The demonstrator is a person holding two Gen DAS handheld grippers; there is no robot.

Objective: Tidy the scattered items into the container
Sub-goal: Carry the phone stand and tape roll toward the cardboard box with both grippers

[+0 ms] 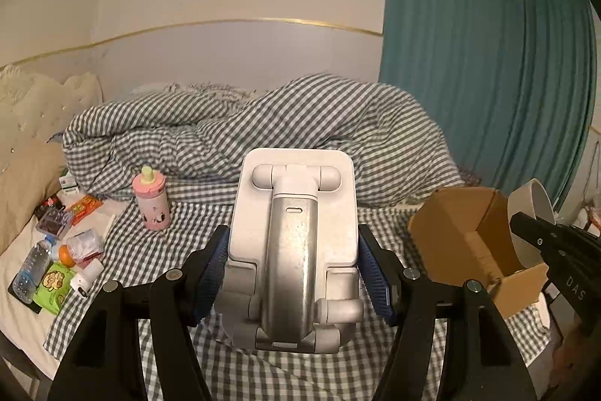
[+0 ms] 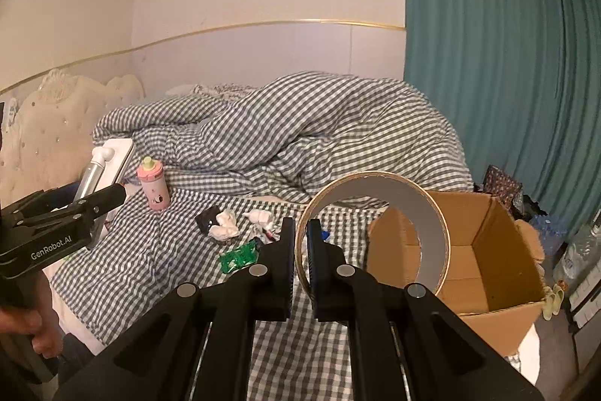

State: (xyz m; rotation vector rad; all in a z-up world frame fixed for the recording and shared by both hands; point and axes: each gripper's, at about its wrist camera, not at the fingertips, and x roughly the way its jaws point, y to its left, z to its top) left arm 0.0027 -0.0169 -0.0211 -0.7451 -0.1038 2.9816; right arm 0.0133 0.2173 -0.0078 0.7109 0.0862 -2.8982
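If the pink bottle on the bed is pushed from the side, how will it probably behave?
The pink bottle stands upright on the soft checked sheet, taller than it is wide, so a push near its top would probably tip it. Its body looks round, so once down it may roll. It looks like plastic, so likely light and not fragile.

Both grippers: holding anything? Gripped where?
Left gripper holds the white phone stand by its side edges. Right gripper pinches the tape roll through its wall, one of the fingers inside the ring.
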